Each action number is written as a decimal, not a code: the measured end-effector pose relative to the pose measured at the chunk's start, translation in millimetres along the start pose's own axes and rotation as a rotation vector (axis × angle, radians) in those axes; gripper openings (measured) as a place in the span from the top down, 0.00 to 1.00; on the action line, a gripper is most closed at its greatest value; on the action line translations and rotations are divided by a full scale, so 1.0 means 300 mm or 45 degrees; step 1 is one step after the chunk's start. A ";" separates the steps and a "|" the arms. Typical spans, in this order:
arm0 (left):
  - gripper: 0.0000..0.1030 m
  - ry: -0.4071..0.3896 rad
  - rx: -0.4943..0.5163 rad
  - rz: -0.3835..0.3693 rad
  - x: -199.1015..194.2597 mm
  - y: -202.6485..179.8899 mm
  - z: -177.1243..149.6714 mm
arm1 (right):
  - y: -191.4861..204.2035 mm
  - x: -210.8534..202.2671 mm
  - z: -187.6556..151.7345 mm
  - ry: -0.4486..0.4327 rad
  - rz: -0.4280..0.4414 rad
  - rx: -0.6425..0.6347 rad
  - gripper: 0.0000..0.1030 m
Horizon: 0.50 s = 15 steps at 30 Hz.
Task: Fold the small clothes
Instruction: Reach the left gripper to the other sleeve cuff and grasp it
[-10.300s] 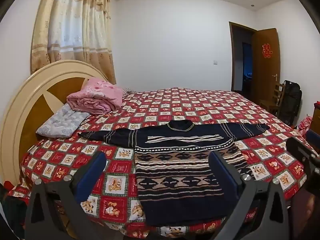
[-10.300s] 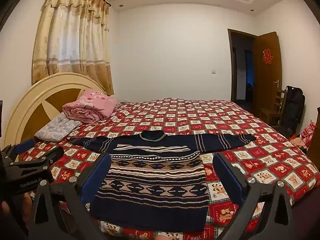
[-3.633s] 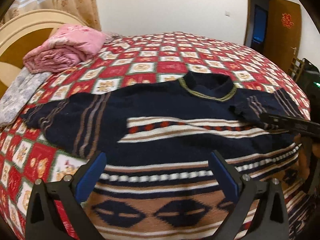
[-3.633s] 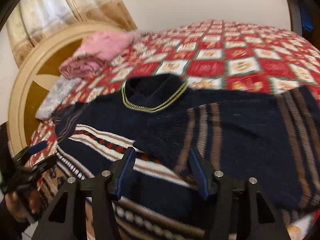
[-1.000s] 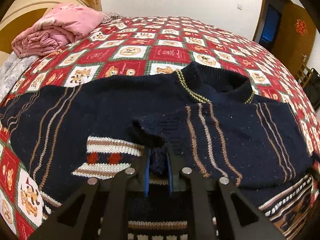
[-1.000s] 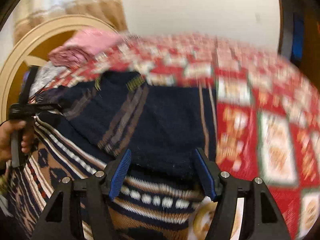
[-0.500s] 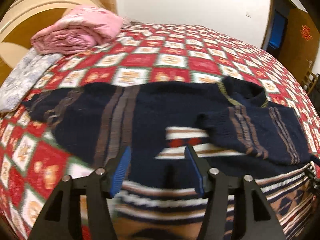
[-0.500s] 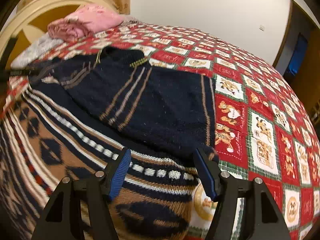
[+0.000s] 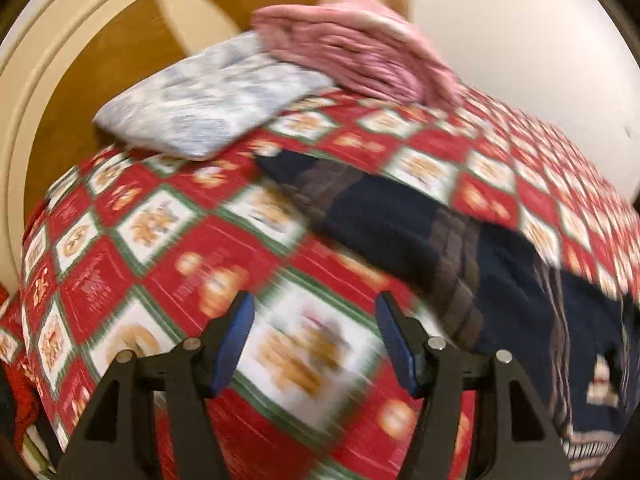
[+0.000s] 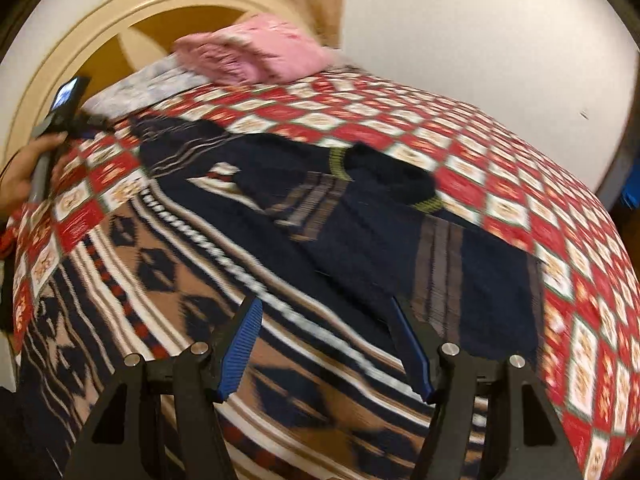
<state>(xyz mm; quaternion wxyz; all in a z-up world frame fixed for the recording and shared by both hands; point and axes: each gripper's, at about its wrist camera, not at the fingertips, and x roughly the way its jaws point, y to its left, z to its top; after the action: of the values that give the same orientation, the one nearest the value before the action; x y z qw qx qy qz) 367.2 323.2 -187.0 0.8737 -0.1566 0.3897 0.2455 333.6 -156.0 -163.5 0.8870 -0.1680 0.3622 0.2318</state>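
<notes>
Headboard (image 9: pixel 80 64), cream and arched, stands at the far left, with a pale blue pillow (image 9: pixel 208 108) and a pink folded blanket (image 9: pixel 360 64) against it. Red checked bedspread (image 9: pixel 132 248) covers the whole bed.

Left gripper (image 9: pixel 314 334): jaws apart, nothing between them, poised over bare bedspread at the near left. Its fingers (image 9: pixel 236 336) touch no cloth that I can see. Just to its right, the sweater's left sleeve (image 9: pixel 384 220) lies stretched out flat, cuff pointing toward the pillow.

Sweater (image 10: pixel 248 264): dark navy knit with tan and white bands, spread across the middle of the bed, collar (image 10: pixel 384 172) on the far side. Its right sleeve (image 10: pixel 472 272) appears folded inward across the chest, though blur makes the edge uncertain.

Right gripper (image 10: pixel 326 344): jaws apart, empty, above the sweater's patterned body near the hem.

Handling, by judgement: thick knit, soft and limp, moderately heavy, not slippery; likely to sag and stretch if lifted by one point. Best hold for the next fold looks like the left sleeve at its cuff, pinching both layers.
</notes>
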 end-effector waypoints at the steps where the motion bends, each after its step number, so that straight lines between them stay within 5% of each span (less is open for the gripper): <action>1: 0.37 -0.003 -0.029 0.000 0.010 0.020 0.017 | 0.029 0.016 0.013 0.003 0.015 -0.012 0.36; 15: 0.43 0.055 -0.378 -0.059 0.318 0.150 0.263 | 0.248 0.142 0.048 0.016 0.087 -0.173 0.36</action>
<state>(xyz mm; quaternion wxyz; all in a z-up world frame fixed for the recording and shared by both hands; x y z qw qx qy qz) 444.9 426.7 -212.0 0.8376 -0.2984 0.3642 0.2769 328.8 -74.9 -194.0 0.8628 -0.2169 0.3567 0.2850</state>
